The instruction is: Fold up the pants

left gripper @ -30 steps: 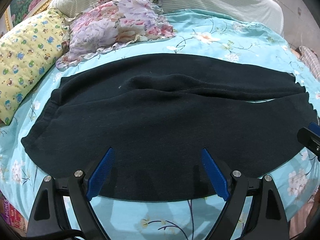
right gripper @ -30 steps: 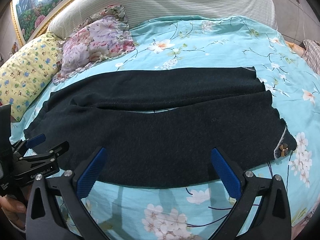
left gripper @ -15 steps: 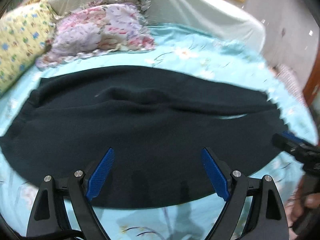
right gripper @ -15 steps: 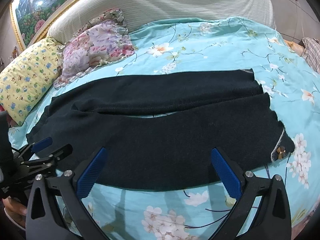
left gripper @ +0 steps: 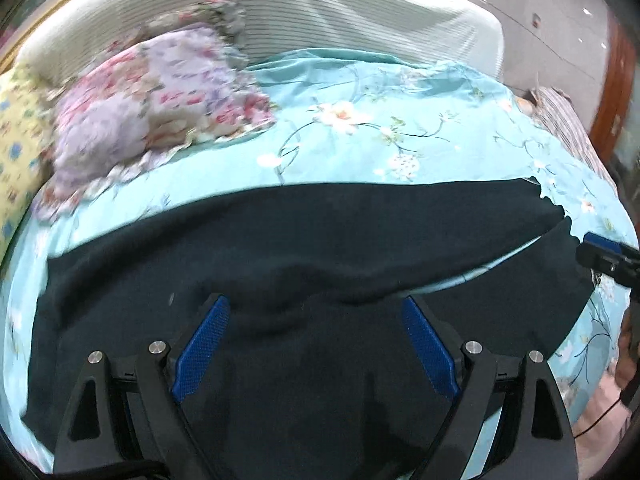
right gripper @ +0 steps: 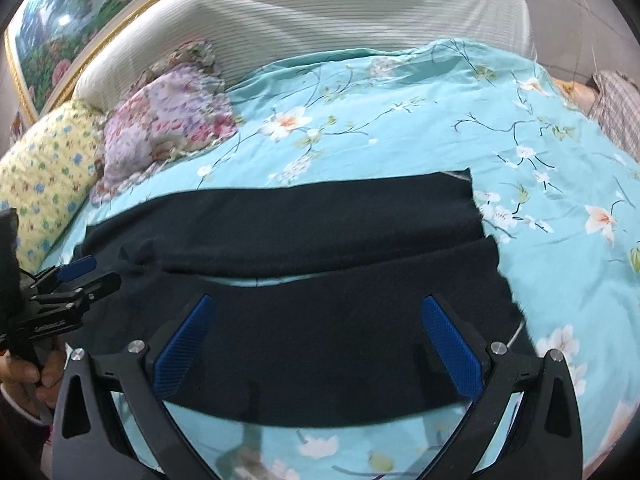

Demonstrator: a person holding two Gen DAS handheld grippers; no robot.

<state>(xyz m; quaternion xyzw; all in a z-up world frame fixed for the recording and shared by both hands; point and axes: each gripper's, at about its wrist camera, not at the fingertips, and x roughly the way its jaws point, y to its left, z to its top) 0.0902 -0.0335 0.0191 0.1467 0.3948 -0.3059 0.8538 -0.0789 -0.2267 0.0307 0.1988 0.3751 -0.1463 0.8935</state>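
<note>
Both tongs, left (left gripper: 316, 344) and right (right gripper: 316, 344), hover with fingers apart over the pants (right gripper: 320, 300), spread flat across the bed (right gripper: 400, 128). We should pinch the near leg's edge at waist and cuff together, then lift evenly.

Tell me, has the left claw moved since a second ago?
Yes. The left claw has gone forward over the black pants, its tips now past their near edge, nearer the floral pillow.

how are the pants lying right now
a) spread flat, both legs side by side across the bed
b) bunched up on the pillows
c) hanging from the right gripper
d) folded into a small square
a: the pants lie spread flat on the bed, two legs side by side with a thin strip of sheet between; both grippers, left and right, are open above them.
</note>
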